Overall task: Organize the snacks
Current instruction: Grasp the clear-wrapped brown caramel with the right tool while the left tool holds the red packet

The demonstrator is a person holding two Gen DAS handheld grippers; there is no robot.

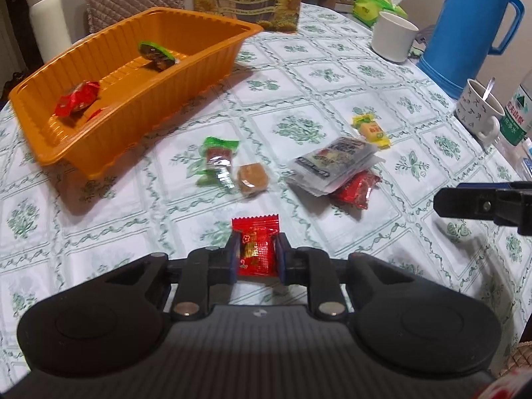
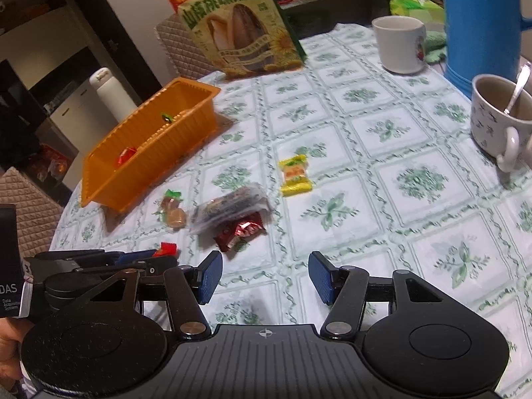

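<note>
My left gripper [image 1: 257, 254] is shut on a red candy packet [image 1: 256, 247] and holds it above the tablecloth; it also shows in the right wrist view [image 2: 166, 249]. The orange tray [image 1: 186, 76] lies far left with a red wrapped snack [image 1: 78, 99] and a green-rimmed snack [image 1: 156, 54] inside. On the cloth lie a green packet [image 1: 217, 159], a round brown cake [image 1: 251, 176], a clear grey packet [image 1: 335, 164] over a dark red packet [image 1: 355, 189], and a yellow candy [image 1: 370, 129]. My right gripper [image 2: 264, 276] is open and empty over the cloth, near the dark red packet [image 2: 239, 231].
A sunflower seed bag [image 2: 239, 23] stands at the back. A white cup [image 2: 400, 43], a blue jug [image 2: 478, 23] and a patterned mug with a spoon [image 2: 498, 119] stand on the right. A white bottle [image 1: 48, 16] stands beyond the tray. A water bottle [image 1: 518, 109] is at far right.
</note>
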